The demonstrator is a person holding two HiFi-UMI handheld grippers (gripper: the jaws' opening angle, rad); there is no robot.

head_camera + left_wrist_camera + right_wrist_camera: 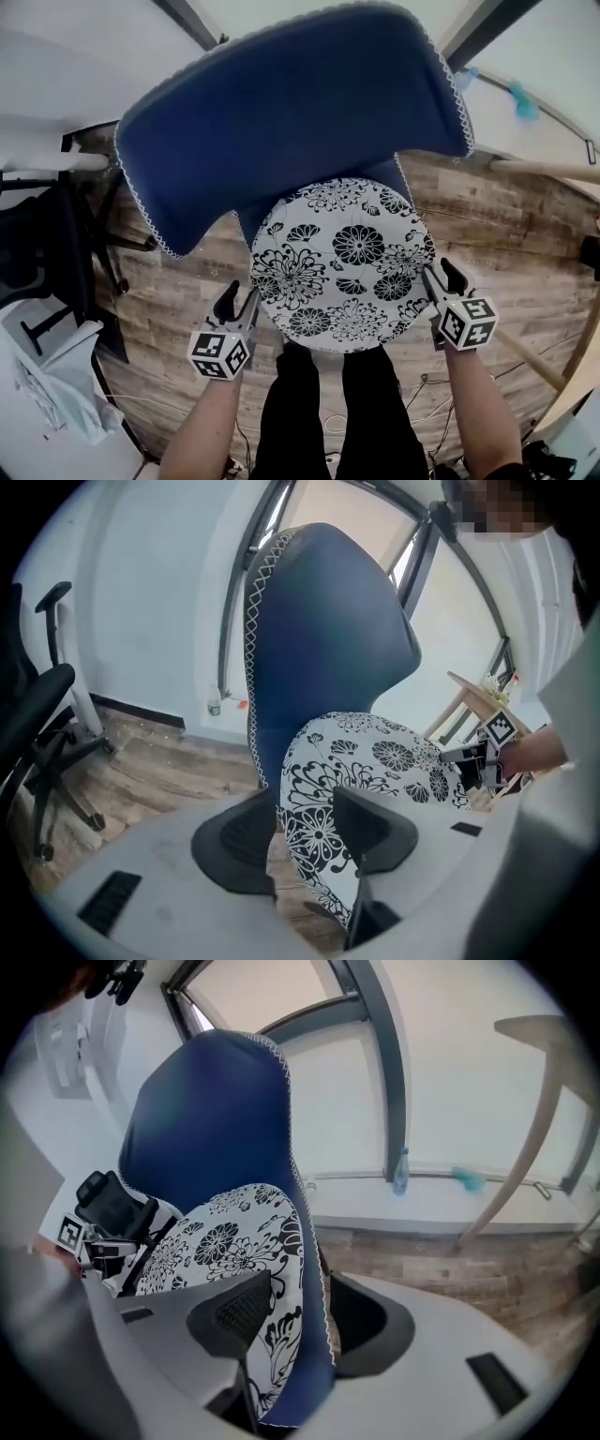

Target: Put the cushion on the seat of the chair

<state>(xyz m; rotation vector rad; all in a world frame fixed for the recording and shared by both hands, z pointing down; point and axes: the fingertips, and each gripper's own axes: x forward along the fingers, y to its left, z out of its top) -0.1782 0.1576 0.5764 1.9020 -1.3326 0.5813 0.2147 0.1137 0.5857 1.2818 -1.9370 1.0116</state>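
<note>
On the far left, a black office chair (56,244) stands on the wooden floor (187,291), well apart from the work. Next comes the left gripper (240,300), its fingers spread wide around the near left rim of the cushion (342,262). The rim sits between them, but nothing is pinched, and floor shows in the gap beside one finger.

The cushion lies on the seat of the blue chair (291,112), below the tall backrest, and hides most of the seat. At its right rim is the right gripper (442,277), also wide open, with the cushion's edge between its fingers and not gripped.

The main risk is probably in pulling away. Both rims are still between the fingers, so a backward or sideways pull could catch the trim and drag the cushion toward the front edge. It seems to reach that edge already, so a snag might tip it to the floor.

The cushion is round and padded. Its top is white with bold black flowers, and its underside is blue with a white stitched border like the chair's.
</note>
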